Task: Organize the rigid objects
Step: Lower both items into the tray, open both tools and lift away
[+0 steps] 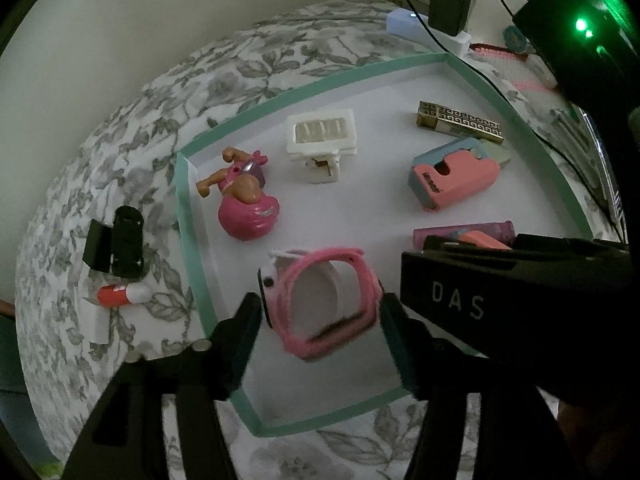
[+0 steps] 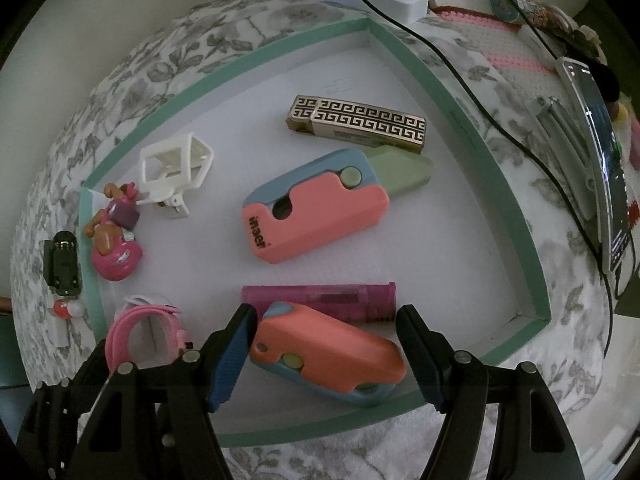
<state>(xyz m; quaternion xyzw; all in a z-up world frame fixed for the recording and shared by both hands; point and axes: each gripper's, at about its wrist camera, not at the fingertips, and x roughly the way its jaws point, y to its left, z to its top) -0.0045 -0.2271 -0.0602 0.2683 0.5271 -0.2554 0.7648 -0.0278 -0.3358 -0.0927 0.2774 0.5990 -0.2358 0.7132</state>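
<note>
The pink watch stands on edge, strap looped, inside the shallow green-rimmed tray, near its front rim; the coral-and-blue toy knife lies flat further along that rim, just in front of a magenta tube. Both look gathered into the tray with the other hard items, which fits the sorting.

The left gripper straddles the watch, pads apparently just clear of it. The right gripper brackets the knife, jaws wider than it, not pressing.
</note>
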